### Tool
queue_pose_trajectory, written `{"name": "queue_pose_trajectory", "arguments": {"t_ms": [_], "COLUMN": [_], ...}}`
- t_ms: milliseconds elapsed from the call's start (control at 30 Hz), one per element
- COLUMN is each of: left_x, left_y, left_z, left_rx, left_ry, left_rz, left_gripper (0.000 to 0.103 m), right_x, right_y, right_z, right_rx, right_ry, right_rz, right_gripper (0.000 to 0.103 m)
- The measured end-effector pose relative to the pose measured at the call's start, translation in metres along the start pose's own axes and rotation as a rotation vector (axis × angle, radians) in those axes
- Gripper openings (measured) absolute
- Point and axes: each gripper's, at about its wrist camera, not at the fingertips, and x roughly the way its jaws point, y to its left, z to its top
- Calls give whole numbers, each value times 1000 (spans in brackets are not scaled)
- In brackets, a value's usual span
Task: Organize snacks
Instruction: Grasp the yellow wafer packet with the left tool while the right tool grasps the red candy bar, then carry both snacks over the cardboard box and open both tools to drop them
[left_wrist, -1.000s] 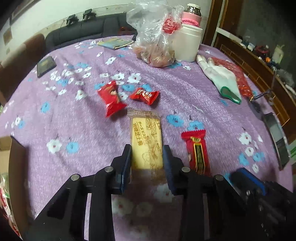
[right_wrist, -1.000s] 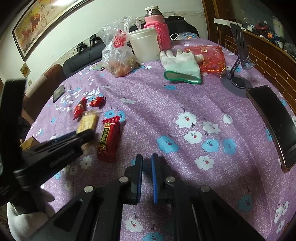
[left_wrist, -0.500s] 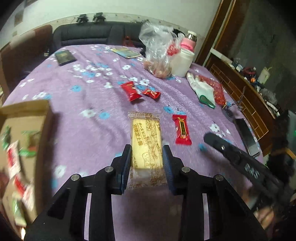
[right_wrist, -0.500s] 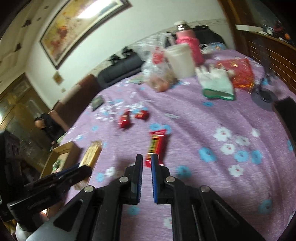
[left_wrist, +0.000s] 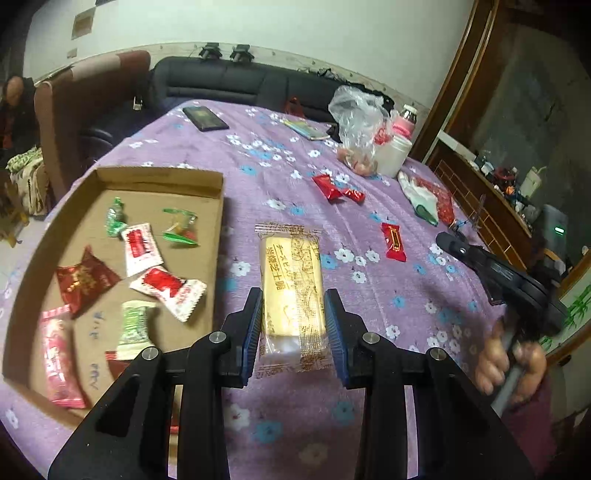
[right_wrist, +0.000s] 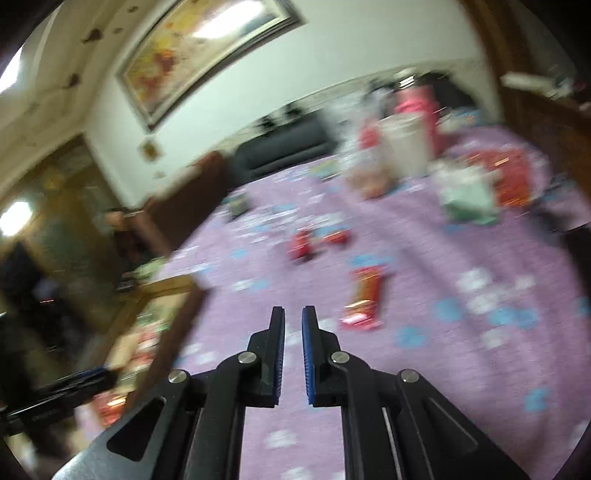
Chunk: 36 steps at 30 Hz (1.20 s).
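Note:
My left gripper (left_wrist: 293, 325) is shut on a yellow biscuit pack (left_wrist: 291, 284) and holds it above the purple flowered tablecloth (left_wrist: 399, 306), just right of a cardboard tray (left_wrist: 177, 181) that holds several wrapped snacks. A red snack bar (left_wrist: 394, 242) and two red candies (left_wrist: 334, 187) lie on the cloth farther out. My right gripper (right_wrist: 293, 325) is empty, its jaws nearly closed with a narrow gap, raised over the cloth; its view is blurred. It also shows in the left wrist view (left_wrist: 495, 273). The red bar (right_wrist: 364, 295) lies ahead of it.
At the far side stand a plastic bag of food (left_wrist: 360, 122), a white jar (left_wrist: 395, 155), a pink bottle (left_wrist: 404, 123), a white glove (left_wrist: 421, 194) and a black phone (left_wrist: 205, 118). A dark sofa (left_wrist: 221, 85) and a chair (left_wrist: 96, 110) stand behind the table.
My left gripper lifted the biscuit pack off the cloth and swung left towards the cardboard tray. My right gripper rose and turned left, still nearly closed.

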Motion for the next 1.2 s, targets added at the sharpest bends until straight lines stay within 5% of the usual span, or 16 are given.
{"name": "queue_pose_trajectory", "arguments": {"t_ms": [167, 500, 600, 967, 1000, 1033, 1067, 1100, 1200], "left_x": [-6, -6, -6, -23, -25, -27, -28, -29, -28], "left_y": [4, 19, 22, 19, 19, 19, 19, 19, 21], "left_z": [-4, -6, -7, -12, -13, -13, -14, -15, -16], "left_rx": [-3, -29, -39, -40, -39, -38, -37, -37, -43], "left_ry": [-18, -7, -6, -32, -35, -36, -37, -39, -37], "left_rz": [-37, -44, -49, -60, -59, -60, -60, -62, -67], "left_gripper": [33, 33, 33, 33, 33, 33, 33, 33, 33], "right_x": [43, 105, 100, 48, 43, 41, 44, 49, 71], "right_y": [-11, 1, -1, 22, 21, 19, 16, 13, 10], "right_z": [19, 16, 17, 1, 3, 6, 10, 13, 19], "right_rx": [-34, -126, -107, -133, -126, -121, -119, -116, -138], "right_ry": [112, 199, 201, 132, 104, 85, 89, 102, 142], "right_rz": [-186, -343, -330, -194, -181, -186, -203, -215, -260], "right_gripper": [20, 21, 7, 6, 8, 22, 53, 66, 68]}}
